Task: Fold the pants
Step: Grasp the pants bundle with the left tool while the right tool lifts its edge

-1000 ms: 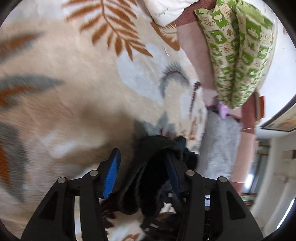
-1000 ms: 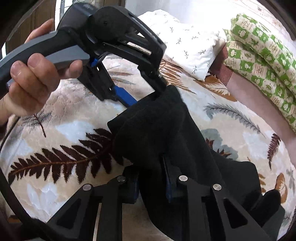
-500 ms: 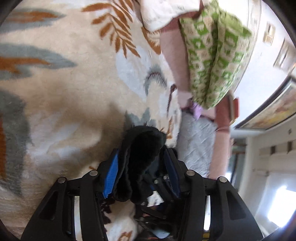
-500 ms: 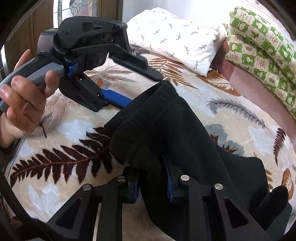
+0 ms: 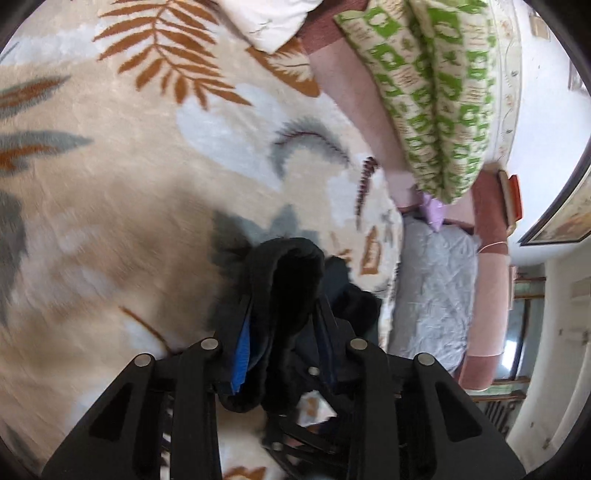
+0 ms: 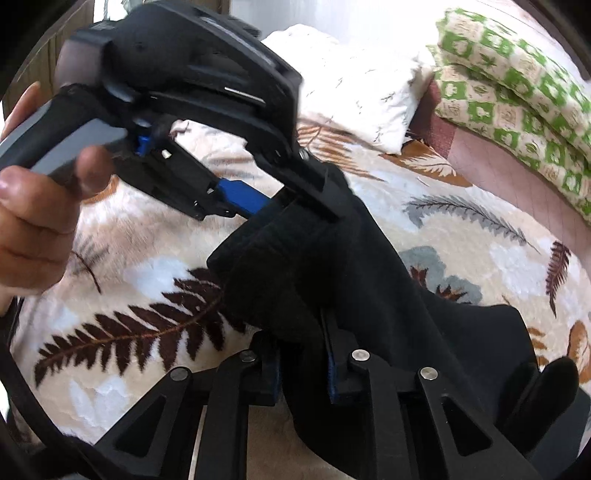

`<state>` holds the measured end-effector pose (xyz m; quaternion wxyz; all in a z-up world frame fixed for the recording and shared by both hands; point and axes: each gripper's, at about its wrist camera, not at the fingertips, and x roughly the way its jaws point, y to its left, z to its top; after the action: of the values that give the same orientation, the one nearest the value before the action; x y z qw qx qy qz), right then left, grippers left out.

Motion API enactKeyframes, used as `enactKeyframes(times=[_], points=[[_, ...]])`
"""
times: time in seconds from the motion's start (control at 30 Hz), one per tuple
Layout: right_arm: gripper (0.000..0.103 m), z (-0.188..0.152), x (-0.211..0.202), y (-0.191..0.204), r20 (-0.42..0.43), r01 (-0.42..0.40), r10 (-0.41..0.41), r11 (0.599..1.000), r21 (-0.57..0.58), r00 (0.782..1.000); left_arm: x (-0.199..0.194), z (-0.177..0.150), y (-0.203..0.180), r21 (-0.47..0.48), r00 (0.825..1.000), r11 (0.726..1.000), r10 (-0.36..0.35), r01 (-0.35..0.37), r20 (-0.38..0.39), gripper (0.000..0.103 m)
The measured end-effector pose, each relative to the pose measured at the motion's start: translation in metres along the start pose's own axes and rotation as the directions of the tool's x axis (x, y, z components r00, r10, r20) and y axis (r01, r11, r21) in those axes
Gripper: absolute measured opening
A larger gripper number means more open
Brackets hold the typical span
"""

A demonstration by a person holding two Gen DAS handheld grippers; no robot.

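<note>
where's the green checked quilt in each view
Left wrist: green checked quilt is at upper right, hanging down toward the frame's middle right.
Right wrist: it lies along the upper right edge.
Shared landmark: the white pillow, just left of the quilt in both.

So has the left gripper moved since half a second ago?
Yes. In the right wrist view the left gripper has closed back onto the black pants, nearer the white pillow.

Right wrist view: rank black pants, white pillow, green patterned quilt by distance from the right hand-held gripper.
1. black pants, clamped in the right hand-held gripper.
2. white pillow, top centre, beyond the pants.
3. green patterned quilt, far upper right; its near end is close to call against the pillow.
</note>
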<state>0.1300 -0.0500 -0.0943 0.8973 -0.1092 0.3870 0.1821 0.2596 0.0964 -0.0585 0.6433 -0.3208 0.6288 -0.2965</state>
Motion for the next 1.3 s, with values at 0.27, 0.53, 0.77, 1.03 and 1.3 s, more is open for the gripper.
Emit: enactKeyframes(times=[0.27,0.53,0.77,1.03,1.3], points=[[0.017,-0.001,-0.040,-0.020,0.083,-0.061,0.052,0.993,0.102,0.995,0.013,-0.019,-0.053,0.012,0.998,0.999,-0.043,0.044,-0.038,0.028],[0.016,-0.019,-0.081,-0.072,0.173,-0.156,0.113,0.954,0.255,0.978,0.068,-0.027,-0.112,0.018,0.992,1.000,-0.007,0.009,-0.122,0.028],[0.016,-0.052,-0.121,-0.136,0.278,-0.251,0.142,0.877,0.409,0.950,0.121,-0.048,-0.172,0.093,0.983,0.996,0.010,0.007,-0.182,0.028],[0.018,-0.090,-0.165,-0.201,0.345,-0.263,0.092,0.830,0.492,0.934,0.188,-0.069,-0.227,0.179,0.981,0.984,0.044,-0.009,-0.189,0.028],[0.019,-0.159,-0.139,-0.259,0.364,-0.376,0.154,0.626,0.683,0.918,0.255,-0.076,-0.208,0.165,0.960,0.982,0.135,-0.095,-0.245,0.028]])
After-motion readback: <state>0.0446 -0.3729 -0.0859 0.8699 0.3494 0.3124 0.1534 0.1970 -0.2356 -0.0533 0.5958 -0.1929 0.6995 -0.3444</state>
